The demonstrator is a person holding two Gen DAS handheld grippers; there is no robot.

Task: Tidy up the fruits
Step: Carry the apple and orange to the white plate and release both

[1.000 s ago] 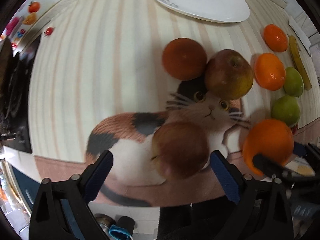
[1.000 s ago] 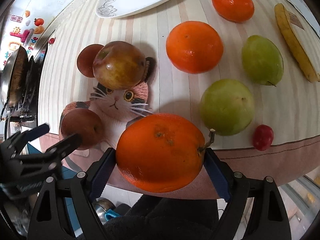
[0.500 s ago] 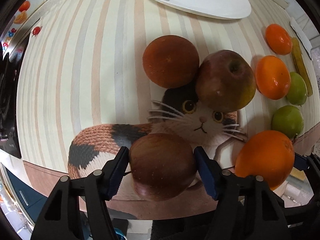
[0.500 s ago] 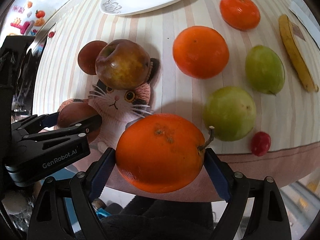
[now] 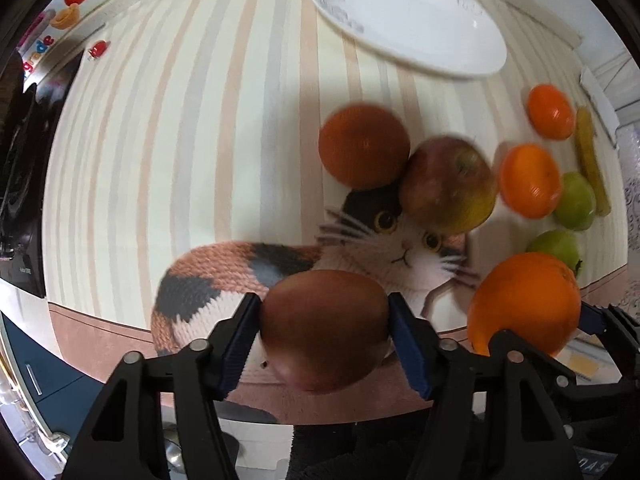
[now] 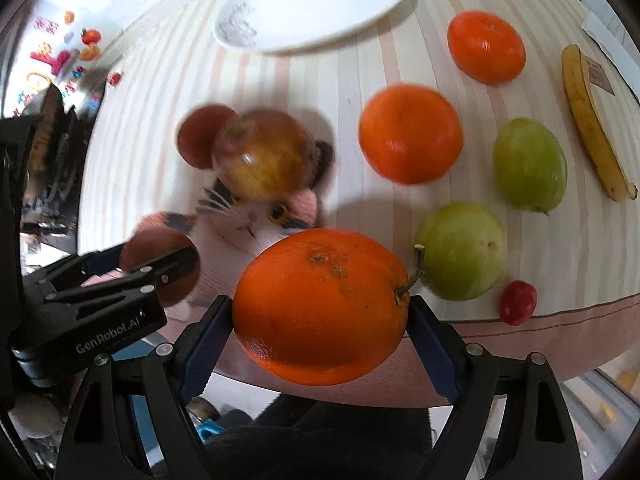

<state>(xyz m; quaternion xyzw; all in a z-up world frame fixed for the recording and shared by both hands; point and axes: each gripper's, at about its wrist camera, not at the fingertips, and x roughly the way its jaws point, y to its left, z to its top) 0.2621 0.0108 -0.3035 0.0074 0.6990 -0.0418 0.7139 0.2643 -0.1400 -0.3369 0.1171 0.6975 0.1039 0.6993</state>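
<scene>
My left gripper (image 5: 324,320) is shut on a dark red apple (image 5: 326,328), held over the near edge of the cat-print mat (image 5: 224,276). My right gripper (image 6: 320,312) is shut on a large orange (image 6: 320,304), held above the table's front edge; that orange also shows in the left wrist view (image 5: 524,300). The left gripper (image 6: 132,268) with its apple (image 6: 160,252) shows at the left of the right wrist view. A white oval plate (image 5: 408,20) lies at the back, also in the right wrist view (image 6: 312,4).
On the striped cloth lie a red-green apple (image 6: 264,156), a dark orange fruit (image 6: 196,136), two oranges (image 6: 410,134) (image 6: 486,46), two green fruits (image 6: 462,250) (image 6: 530,164), a banana (image 6: 588,120) and a small red fruit (image 6: 518,302).
My left gripper has closed on the dark red apple and lifted it a little off the mat. My right gripper still holds the orange, slightly raised.
</scene>
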